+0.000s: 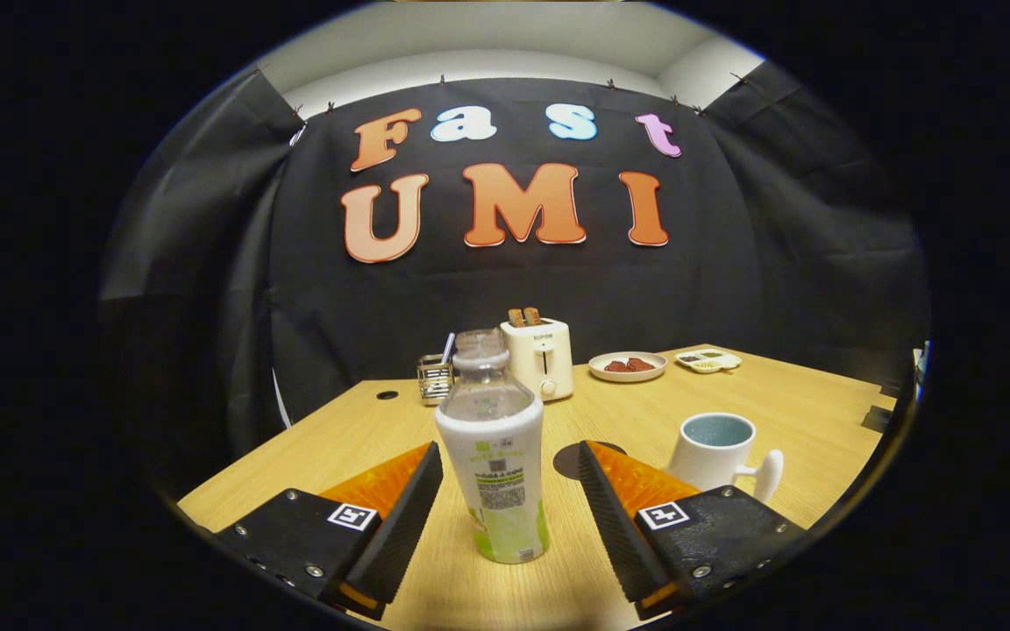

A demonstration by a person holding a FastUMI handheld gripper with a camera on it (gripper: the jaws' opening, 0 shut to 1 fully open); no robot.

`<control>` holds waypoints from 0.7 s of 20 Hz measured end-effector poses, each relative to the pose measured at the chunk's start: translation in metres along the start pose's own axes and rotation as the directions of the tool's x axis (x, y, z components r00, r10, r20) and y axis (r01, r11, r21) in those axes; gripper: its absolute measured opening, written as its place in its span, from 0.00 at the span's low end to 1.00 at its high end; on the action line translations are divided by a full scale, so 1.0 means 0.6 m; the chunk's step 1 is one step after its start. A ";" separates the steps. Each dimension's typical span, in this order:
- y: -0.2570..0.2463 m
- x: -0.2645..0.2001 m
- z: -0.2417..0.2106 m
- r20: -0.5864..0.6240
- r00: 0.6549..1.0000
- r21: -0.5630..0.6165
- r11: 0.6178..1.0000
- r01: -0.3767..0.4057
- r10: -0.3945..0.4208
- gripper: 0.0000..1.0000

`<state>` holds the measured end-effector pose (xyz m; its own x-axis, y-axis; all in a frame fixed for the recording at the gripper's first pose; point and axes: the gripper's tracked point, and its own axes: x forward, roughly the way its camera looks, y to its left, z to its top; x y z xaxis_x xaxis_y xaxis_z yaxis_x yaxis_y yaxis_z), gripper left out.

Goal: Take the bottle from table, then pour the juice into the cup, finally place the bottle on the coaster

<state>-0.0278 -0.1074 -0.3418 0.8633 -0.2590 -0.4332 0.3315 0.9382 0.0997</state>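
A clear bottle [494,456] with a white and green label stands upright on the wooden table [356,438], without a cap. It sits between the two fingers of my gripper [511,478], which is open, with a gap on each side of the bottle. A white mug [719,451] with a bluish inside stands to the right, just beyond the right finger, its handle turned toward me on the right. A dark round coaster [571,460] lies on the table behind the bottle, partly hidden by the right finger.
At the back of the table stand a white toaster [541,355] with two slices in it, a small metal rack [435,379], a plate [628,366] with reddish food and a small divided dish [709,359]. A small hole [387,395] marks the tabletop at the back left.
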 end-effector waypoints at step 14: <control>0.008 0.039 -0.062 -0.063 0.998 -0.036 0.999 -0.026 0.024 0.58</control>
<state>-0.0206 -0.1005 -0.3848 0.8454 -0.2214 -0.4861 0.2945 0.9524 0.0784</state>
